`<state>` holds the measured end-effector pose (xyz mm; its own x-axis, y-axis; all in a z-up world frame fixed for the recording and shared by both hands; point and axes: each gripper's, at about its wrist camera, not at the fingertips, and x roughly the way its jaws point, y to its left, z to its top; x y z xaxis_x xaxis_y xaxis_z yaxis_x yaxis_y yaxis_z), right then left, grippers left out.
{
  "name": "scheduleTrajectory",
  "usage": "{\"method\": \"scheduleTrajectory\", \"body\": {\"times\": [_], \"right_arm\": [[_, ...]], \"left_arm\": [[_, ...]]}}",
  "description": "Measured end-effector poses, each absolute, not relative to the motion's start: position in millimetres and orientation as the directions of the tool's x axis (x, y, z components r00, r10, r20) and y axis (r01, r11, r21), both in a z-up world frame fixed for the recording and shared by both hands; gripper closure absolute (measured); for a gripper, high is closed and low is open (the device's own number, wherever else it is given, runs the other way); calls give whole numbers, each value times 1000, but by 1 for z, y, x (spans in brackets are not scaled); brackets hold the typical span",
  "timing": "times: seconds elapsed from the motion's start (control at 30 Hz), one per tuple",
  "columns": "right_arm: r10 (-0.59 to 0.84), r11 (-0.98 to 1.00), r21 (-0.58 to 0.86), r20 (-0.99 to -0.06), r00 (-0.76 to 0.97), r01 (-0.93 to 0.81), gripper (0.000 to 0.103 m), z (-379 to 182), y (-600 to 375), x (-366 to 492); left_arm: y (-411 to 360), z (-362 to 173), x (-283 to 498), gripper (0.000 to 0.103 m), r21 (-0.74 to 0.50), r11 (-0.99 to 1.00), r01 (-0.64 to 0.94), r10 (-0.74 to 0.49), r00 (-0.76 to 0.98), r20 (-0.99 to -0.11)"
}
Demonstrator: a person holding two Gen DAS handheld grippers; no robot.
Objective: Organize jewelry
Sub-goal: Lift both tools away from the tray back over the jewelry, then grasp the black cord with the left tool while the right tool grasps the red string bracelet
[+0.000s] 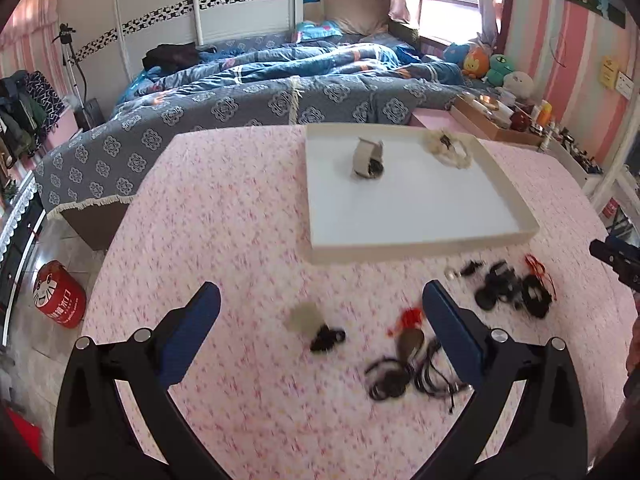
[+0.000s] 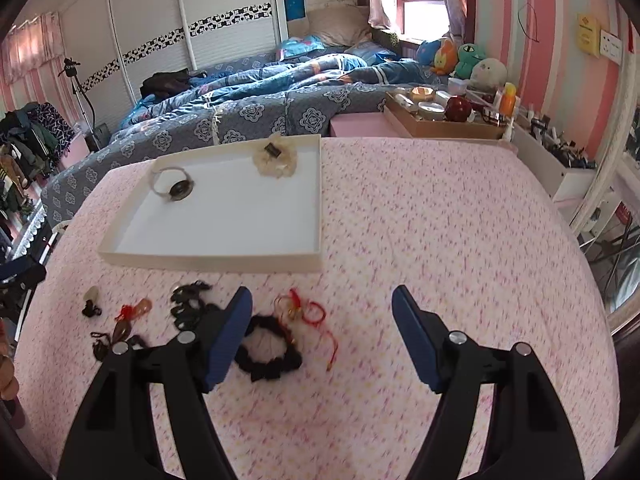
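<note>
So 2 pieces sit in the tray (image 2: 208,258); both grippers, left (image 1: 320,300) and right (image 2: 322,304), hang spread and empty, probably going for the black bracelet (image 2: 268,354) next.

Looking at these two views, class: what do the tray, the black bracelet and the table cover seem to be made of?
Tray: probably card or thin board, matt off-white, with thin straight folded-looking walls.
Black bracelet: dark chunky beads on a loop, dull rather than shiny; stone, wood or plastic cannot be told.
Table cover: woven cloth, matt pink with flecks, lying soft and draped at the edges.

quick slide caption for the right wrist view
Open right gripper hovers over loose jewelry beside a black bracelet; white tray already holds two pieces.
</note>
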<state>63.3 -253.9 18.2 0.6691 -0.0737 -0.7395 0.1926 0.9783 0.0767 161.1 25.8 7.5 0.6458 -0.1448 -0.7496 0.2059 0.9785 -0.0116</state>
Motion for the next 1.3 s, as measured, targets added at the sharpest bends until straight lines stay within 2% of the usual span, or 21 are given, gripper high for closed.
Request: {"method": "scheduleTrajectory", "body": {"times": [0.13, 0.27, 0.67, 1.07, 1.3], "right_arm": [[-77, 980, 67, -736, 673, 186, 30, 16, -247, 53], [-79, 978, 76, -733, 675, 197, 30, 12, -246, 48], [-95, 976, 60, -746, 659, 209, 30, -6, -244, 53], [-91, 981, 37, -779, 621, 190, 30, -35, -239, 64], [-85, 986, 20, -799, 595, 168, 31, -50, -235, 70]], "left_arm": [[24, 3, 147, 3, 6, 978, 207, -135, 658, -741], [29, -5, 140, 3, -42, 976, 213, -171, 634, -754], [26, -33, 133, 3, -70, 968, 241, -209, 619, -757], [1, -61, 133, 4, -24, 946, 322, -221, 591, -776], [0, -76, 140, 20, -44, 942, 334, -233, 552, -800]]}}
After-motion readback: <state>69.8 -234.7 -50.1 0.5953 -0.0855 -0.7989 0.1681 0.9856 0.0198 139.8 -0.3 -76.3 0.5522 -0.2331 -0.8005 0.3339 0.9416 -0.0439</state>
